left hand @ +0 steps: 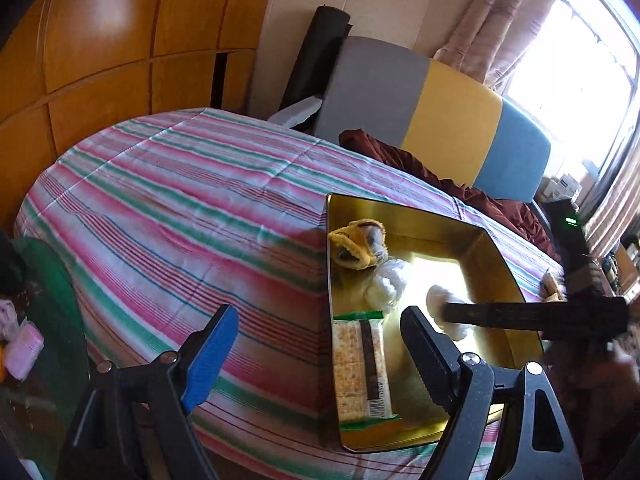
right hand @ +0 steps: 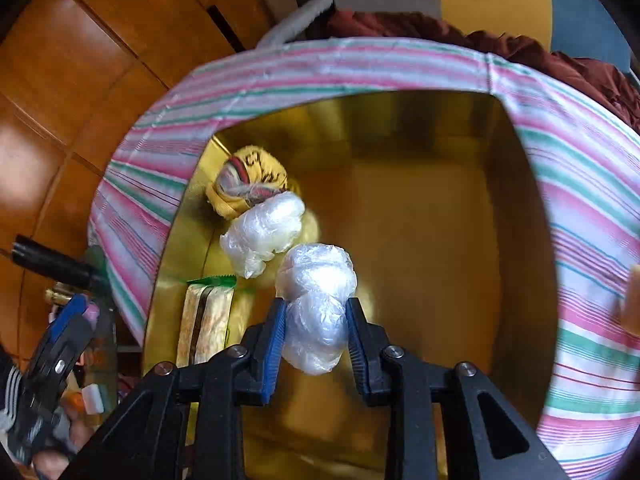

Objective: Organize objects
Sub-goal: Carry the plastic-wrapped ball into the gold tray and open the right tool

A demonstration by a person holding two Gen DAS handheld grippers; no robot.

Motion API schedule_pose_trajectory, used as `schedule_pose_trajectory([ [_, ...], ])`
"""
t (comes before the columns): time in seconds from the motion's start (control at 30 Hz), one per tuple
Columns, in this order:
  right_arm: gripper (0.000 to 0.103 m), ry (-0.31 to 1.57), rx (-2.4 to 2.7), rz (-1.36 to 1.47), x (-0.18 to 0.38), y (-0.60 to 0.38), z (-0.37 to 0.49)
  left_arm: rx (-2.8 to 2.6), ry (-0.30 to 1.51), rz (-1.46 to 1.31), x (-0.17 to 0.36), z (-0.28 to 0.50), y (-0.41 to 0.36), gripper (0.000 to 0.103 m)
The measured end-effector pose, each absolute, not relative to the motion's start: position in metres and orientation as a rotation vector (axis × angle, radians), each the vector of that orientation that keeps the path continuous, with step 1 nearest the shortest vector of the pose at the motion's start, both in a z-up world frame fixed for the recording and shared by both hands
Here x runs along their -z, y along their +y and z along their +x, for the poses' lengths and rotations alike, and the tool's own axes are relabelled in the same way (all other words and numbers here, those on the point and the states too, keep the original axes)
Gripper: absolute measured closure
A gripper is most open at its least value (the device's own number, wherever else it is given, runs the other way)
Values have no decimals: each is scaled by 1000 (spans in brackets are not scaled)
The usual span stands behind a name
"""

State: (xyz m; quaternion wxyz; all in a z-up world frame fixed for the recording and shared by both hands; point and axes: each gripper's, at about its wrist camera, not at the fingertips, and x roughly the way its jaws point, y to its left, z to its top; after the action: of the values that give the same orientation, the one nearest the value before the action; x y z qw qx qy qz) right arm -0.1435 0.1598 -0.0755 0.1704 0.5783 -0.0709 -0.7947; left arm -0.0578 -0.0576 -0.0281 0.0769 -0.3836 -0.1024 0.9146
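Observation:
A gold tray (left hand: 500, 264) (right hand: 420, 208) sits on the striped tablecloth (left hand: 180, 208). Inside it lie a yellow cloth bundle (left hand: 360, 244) (right hand: 252, 180), a crumpled clear plastic ball (left hand: 386, 284) (right hand: 264, 232) and a cracker packet (left hand: 362, 368) (right hand: 208, 320). My right gripper (right hand: 316, 320) (left hand: 446, 310) hangs over the tray's middle, shut on a second plastic ball (right hand: 316, 304) (left hand: 436, 294). My left gripper (left hand: 320, 356) stands open and holds nothing over the tray's near left edge. In the right wrist view the left gripper (right hand: 68, 320) shows at the far left.
A grey, yellow and blue cushion (left hand: 440, 108) and a maroon cloth (left hand: 440, 176) lie behind the table. Wooden cupboard doors (left hand: 100, 40) stand to the left. Small pink items (left hand: 24, 348) sit on a low surface at the lower left. A tan object (left hand: 554, 286) rests right of the tray.

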Motion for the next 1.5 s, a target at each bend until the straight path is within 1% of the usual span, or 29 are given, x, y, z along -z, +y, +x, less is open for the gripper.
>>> schedule_pose_trajectory([
  [0.1, 71, -201, 2225, 1679, 89, 134, -160, -2741, -338, -1152, 29, -59, -62, 19],
  [0.17, 70, -251, 2159, 1655, 94, 122, -168, -2746, -347, -1151, 29, -58, -64, 19],
  [0.23, 65, -293, 2126, 1624, 95, 114, -171, -2746, -349, -1153, 30, -59, -64, 19],
  [0.3, 56, -319, 2120, 1587, 92, 113, -168, -2751, -335, -1148, 30, -58, -63, 19],
  [0.33, 55, -314, 2123, 1581, 91, 113, -165, -2753, -328, -1147, 30, -58, -62, 19],
  [0.47, 54, -279, 2176, 1554, 84, 122, -155, -2754, -315, -1150, 30, -57, -58, 18],
  [0.57, 54, -295, 2223, 1524, 77, 138, -142, -2771, -279, -1131, 26, -54, -53, 15],
  [0.7, 54, -307, 2289, 1496, 69, 153, -130, -2785, -228, -1101, 21, -50, -44, 13],
  [0.87, 54, -271, 2378, 1462, 56, 171, -110, -2795, -152, -1051, 18, -42, -31, 11],
  [0.93, 51, -257, 2407, 1449, 52, 177, -102, -2795, -121, -1032, 17, -39, -25, 10],
  [1.0, 36, -244, 2429, 1428, 48, 183, -93, -2799, -80, -1005, 15, -35, -19, 9],
  [1.03, 34, -237, 2440, 1417, 46, 187, -89, -2800, -65, -998, 15, -34, -16, 9],
  [1.2, 34, -216, 2492, 1381, 37, 201, -75, -2789, -27, -981, 14, -30, -7, 8],
  [1.5, 34, -301, 2592, 1405, 35, 264, -57, -2752, 3, -999, 19, -27, 7, 8],
])
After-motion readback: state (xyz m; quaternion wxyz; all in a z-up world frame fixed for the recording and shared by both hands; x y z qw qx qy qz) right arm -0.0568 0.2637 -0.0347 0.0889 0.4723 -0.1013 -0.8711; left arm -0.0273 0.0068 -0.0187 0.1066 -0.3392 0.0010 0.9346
